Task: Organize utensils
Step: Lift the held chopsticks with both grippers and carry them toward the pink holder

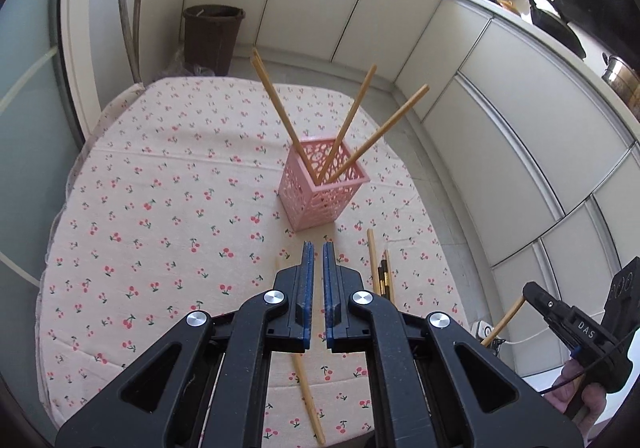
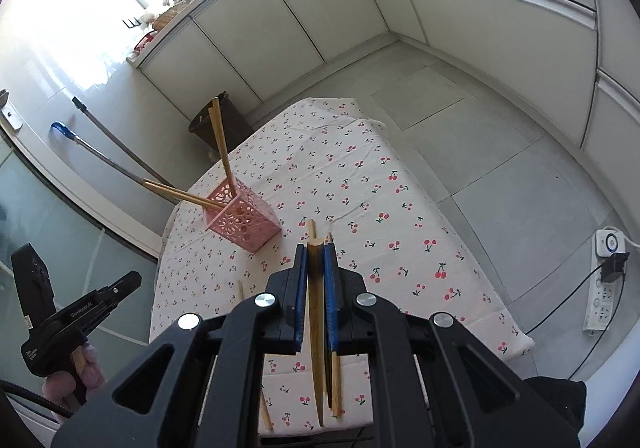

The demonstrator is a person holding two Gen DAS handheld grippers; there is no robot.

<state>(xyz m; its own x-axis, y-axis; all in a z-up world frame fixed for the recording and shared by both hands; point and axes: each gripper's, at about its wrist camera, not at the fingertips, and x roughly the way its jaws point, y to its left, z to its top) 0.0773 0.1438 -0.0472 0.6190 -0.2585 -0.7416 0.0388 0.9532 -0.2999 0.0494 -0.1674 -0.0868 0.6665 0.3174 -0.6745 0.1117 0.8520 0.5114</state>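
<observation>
Four chopsticks in one pink holder, left claw closed empty, right claw gripping one chopstick.

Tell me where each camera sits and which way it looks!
Left wrist view: sits on the left gripper, looks down at the pink holder with chopsticks; its own shut fingers show, plus the right gripper and a hand.
Right wrist view: sits on the right gripper, looks down over the cherry tablecloth; its fingers grip a chopstick, and the left gripper shows.
Both share the pink holder, the tablecloth and the brown bin.
</observation>
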